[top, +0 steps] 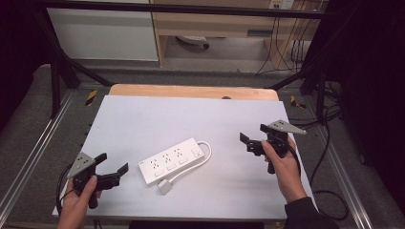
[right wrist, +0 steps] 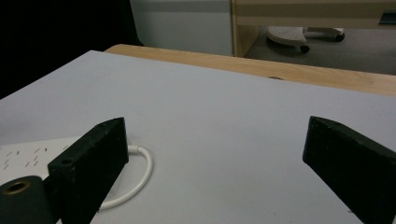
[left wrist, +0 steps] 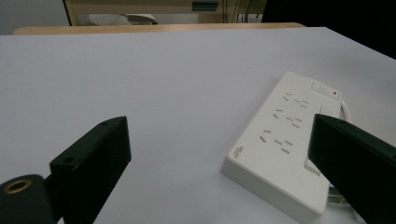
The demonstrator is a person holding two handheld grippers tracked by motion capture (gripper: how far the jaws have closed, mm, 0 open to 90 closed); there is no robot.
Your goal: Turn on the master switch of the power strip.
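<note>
High view shows our left gripper (top: 114, 168) near the worktop's front-left corner and our right gripper (top: 254, 137) by its right edge, both spread wide and holding nothing. Between them, mid-worktop, lies the smooth white rectangular power strip (top: 174, 161), bare matte sheet all round.

Your high view looks forward and down over the whole table (top: 143, 114); both gripper views sit low and close, sharing the power strip (left wrist: 280, 140).
</note>
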